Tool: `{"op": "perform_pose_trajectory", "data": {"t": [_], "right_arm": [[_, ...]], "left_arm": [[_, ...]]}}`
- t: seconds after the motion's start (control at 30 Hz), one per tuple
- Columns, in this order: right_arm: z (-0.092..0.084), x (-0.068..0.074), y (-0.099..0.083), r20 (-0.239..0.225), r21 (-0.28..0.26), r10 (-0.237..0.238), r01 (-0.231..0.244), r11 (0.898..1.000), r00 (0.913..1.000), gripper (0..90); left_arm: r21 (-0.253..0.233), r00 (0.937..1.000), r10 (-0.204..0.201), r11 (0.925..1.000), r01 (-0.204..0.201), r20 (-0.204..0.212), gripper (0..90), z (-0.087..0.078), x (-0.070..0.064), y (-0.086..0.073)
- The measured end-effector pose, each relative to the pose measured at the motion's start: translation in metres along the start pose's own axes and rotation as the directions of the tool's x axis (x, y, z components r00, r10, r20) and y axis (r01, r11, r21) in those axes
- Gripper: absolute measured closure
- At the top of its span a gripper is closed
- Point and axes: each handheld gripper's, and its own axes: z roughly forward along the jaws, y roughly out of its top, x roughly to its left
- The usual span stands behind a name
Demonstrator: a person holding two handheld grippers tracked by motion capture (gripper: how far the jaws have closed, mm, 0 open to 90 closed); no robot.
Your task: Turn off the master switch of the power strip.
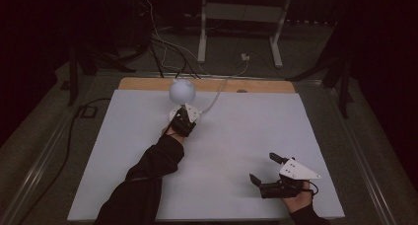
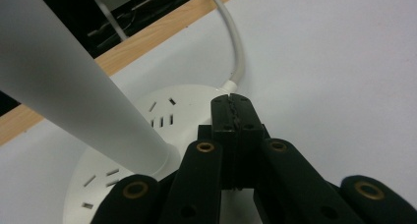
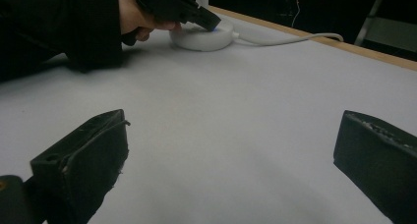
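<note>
A white desk lamp stands at the back of the table, with a round globe head (image 1: 182,90), a white stem (image 2: 64,81) and a flat round base (image 2: 162,103). My left gripper (image 2: 231,100) is shut, and its closed tips rest on the top of the base (image 3: 204,40) near where the white cable (image 2: 236,42) leaves it. A small blue glow shows on the base at those tips. My right gripper (image 1: 261,167) is open and holds nothing. It lies low over the table's front right, with bare surface between its jaws (image 3: 231,145).
The white table top (image 1: 236,136) has a wooden strip (image 1: 148,83) along its far edge. The lamp cable (image 1: 217,97) runs off that edge to the floor. Behind the table are loose cables and a metal stand (image 1: 202,37).
</note>
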Motion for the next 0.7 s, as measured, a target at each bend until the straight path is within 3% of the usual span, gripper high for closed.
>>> {"op": "perform_pose_trajectory", "data": {"t": [0.03, 0.17, 0.27, 0.4, 0.7], "right_arm": [[0.0001, 0.0, 0.0, 0.0, 0.0, 0.0, 0.0, 1.0, 1.0, 0.3], [0.0001, 0.0, 0.0, 0.0, 0.0, -0.001, 0.001, 1.0, 1.0, 0.3], [0.0003, 0.0002, 0.0, -0.001, 0.003, -0.001, 0.001, 1.0, 1.0, 0.3], [0.0004, 0.0013, 0.0002, -0.001, 0.004, -0.004, 0.004, 1.0, 1.0, 0.3], [0.0012, 0.0017, 0.0, -0.003, 0.007, -0.006, 0.006, 1.0, 1.0, 0.3]], "left_arm": [[-0.003, 0.9999, 0.011, 0.9999, -0.011, -0.006, 90.0, 0.0003, -0.0007, -0.0004], [-0.005, 0.9999, -0.014, 0.9999, 0.014, 0.01, 90.0, 0.0008, 0.0019, -0.0008], [-0.004, 0.9998, -0.02, 0.9998, 0.02, -0.008, 90.0, 0.0018, 0.0019, -0.0012], [0.005, 0.9999, -0.007, 1.0, 0.007, -0.008, 90.0, 0.0016, 0.0019, -0.0003], [0.044, 0.997, 0.073, 0.9964, -0.072, -0.026, 90.0, 0.0021, -0.0016, 0.005]]}}
